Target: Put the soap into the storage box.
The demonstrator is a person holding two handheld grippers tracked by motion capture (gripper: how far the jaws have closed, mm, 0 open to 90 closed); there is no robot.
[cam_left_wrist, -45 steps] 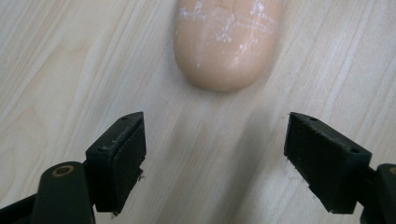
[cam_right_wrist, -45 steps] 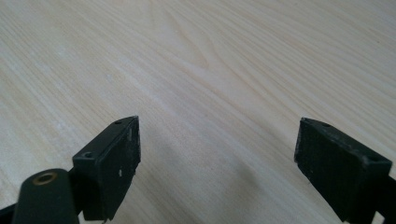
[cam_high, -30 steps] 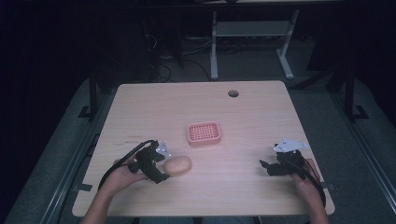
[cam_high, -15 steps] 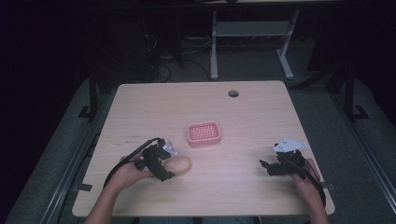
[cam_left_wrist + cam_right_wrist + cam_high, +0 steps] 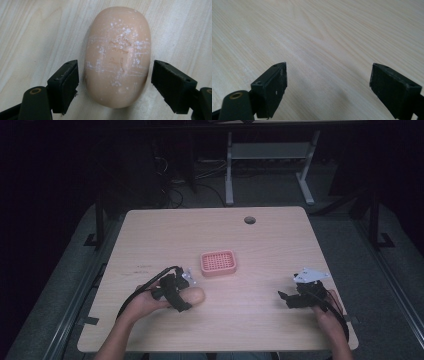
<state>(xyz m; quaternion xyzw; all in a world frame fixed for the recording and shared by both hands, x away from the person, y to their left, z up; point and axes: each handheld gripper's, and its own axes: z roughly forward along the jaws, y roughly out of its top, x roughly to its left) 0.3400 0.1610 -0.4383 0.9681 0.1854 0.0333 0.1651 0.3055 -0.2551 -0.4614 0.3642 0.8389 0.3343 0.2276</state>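
On the pale wood-grain bench (image 5: 280,250), a smooth, egg-shaped bar of peach soap (image 5: 117,55) lies flat just short of the pink slotted soap dish (image 5: 218,263), on the person's side and slightly to its left. Straddling the bar, the left tool (image 5: 113,85) stands wide, its black rubber-padded jaws flanking the near end with a narrow gap on either side. That close view shows white scuffs and faint stamped marks on the soap's matte skin, detail lost in the high view, where the bar (image 5: 194,295) is a small tan oval. Well to the right of the dish, the right tool (image 5: 328,87) hovers low over bare wood, jaws wide and holding nothing.
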